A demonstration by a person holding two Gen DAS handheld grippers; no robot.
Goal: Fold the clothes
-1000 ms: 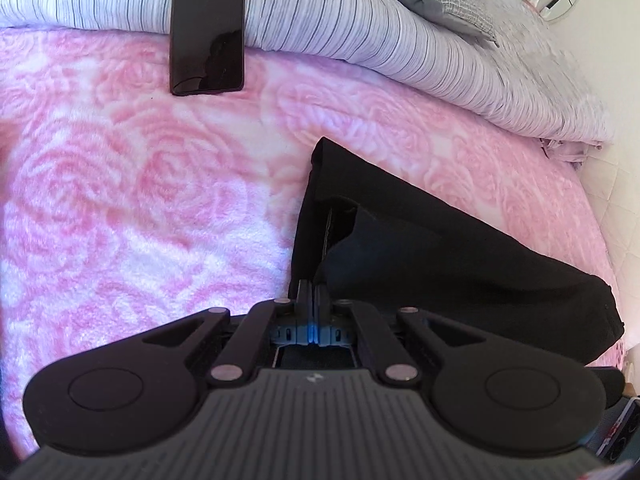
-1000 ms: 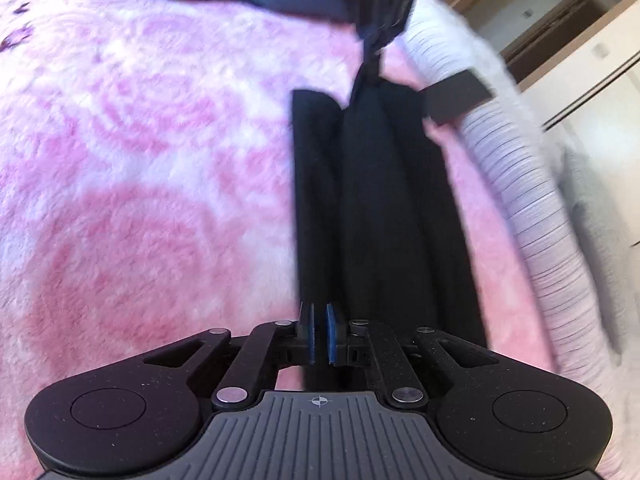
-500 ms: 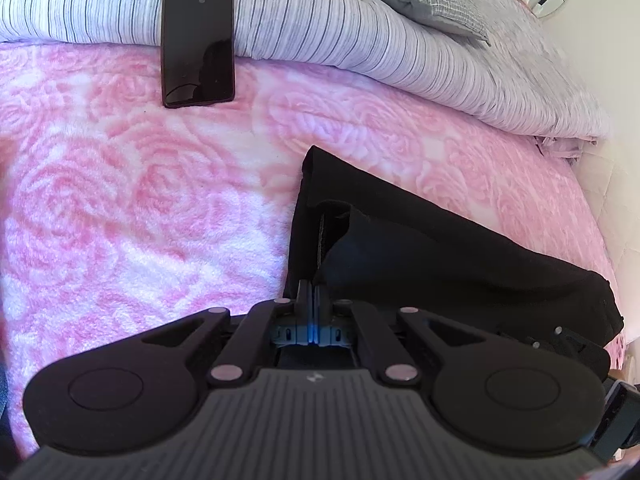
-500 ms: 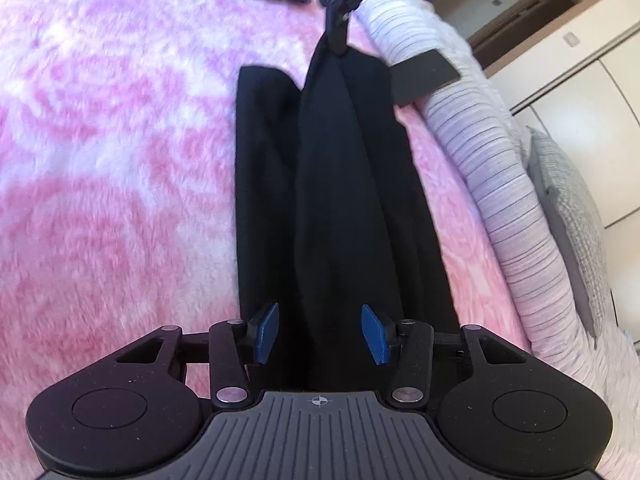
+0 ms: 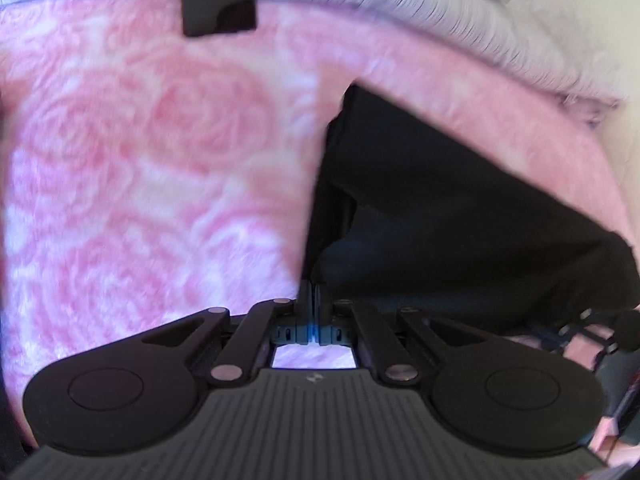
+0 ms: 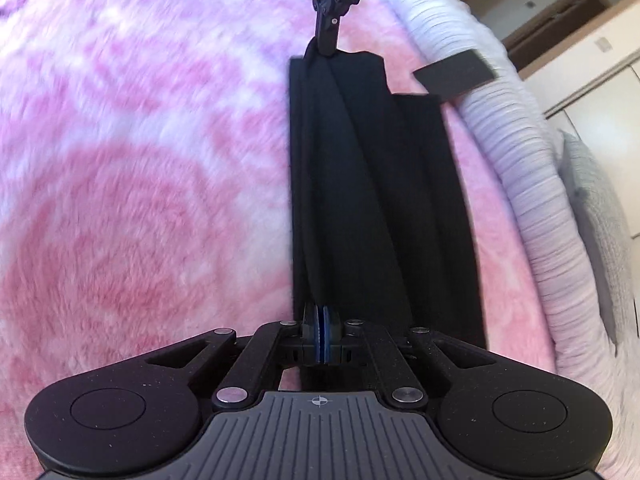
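Bright daylight fills both views. Motion blur smears the pink blanket [image 5: 152,168] and the striped duvet [image 5: 460,12] in the left view; the right view is blurred toward its edges. The black garment [image 6: 372,184] shows almost no detail. Fisheye curvature bends the bed's outlines, with dark corners.

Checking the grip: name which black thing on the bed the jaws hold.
The long black garment, pinched at both ends by the left gripper and right gripper; the black phone lies free against the striped duvet.
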